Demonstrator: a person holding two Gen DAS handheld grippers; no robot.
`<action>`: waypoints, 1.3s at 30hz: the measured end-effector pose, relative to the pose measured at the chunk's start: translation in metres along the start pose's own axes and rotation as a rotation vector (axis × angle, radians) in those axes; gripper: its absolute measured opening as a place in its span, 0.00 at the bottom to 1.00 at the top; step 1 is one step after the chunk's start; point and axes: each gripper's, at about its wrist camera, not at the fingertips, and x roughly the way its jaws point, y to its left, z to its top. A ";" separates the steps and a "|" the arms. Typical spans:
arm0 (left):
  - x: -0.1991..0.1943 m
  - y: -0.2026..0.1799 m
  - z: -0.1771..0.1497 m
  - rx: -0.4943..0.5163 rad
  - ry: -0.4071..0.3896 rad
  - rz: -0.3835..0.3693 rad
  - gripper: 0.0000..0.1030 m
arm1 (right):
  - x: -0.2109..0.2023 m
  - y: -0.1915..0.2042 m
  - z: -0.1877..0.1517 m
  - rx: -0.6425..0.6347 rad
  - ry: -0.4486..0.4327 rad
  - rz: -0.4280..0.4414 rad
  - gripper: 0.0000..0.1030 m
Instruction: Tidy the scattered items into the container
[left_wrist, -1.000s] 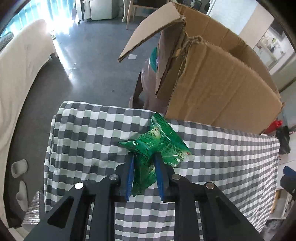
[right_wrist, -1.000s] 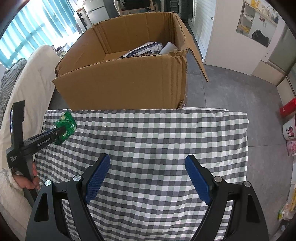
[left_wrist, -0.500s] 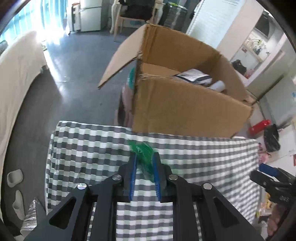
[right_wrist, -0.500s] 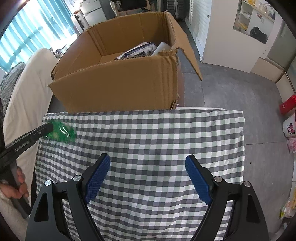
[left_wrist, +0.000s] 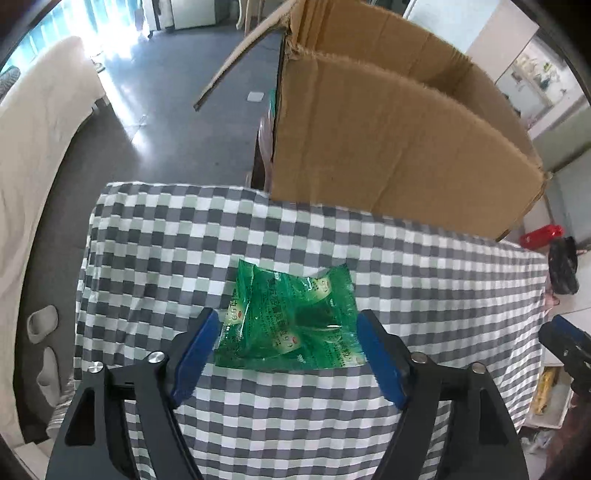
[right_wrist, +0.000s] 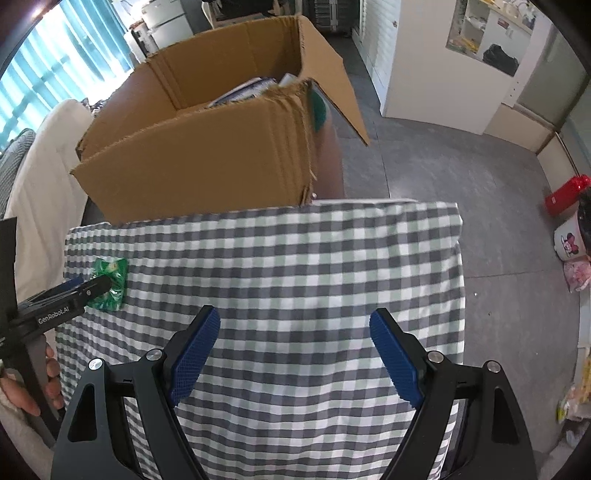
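- Far left there's a couch or bed under a pale cover (left_wrist: 33, 147) – soft and rumpled, just background as far as I can tell.
- The left gripper (left_wrist: 286, 350) has its blue ribbed fingers (left_wrist: 194, 350) spread wide, one on each side of the green snack packet (left_wrist: 291, 321). They aren't pinching it – the packet looks to be lying flat on the table, near its left end. My guess is they're lined up for a grab.
- That packet is thin, shiny, crinkly film with small print on it, roughly square and a bit puckered. It'll likely slide or crumple rather than sit firm when squeezed.
- The checked cloth (right_wrist: 295, 258) is grey, white and pale green, and it drapes over the table edges with a few wrinkles.
- Behind the table stands the cardboard box (right_wrist: 192, 166) – corrugated, ragged at one torn corner, flaps open, with papers or packets already inside. It's butted up against the far table edge, probably so things can be dropped straight in.
- The right gripper (right_wrist: 295, 350) hovers over bare cloth with its fingers wide apart, holding nothing.
- On the floor to the right there's a red bottle (right_wrist: 565, 194).
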 end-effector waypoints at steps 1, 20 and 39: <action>0.005 -0.002 0.000 0.004 0.011 -0.003 0.82 | 0.001 -0.001 0.000 0.002 0.002 -0.003 0.81; 0.018 -0.020 0.007 0.059 -0.054 -0.021 0.24 | 0.002 0.002 -0.001 0.014 -0.001 0.001 0.81; -0.029 -0.007 0.003 0.049 -0.135 -0.043 0.05 | 0.001 0.000 -0.008 0.041 0.010 0.005 0.81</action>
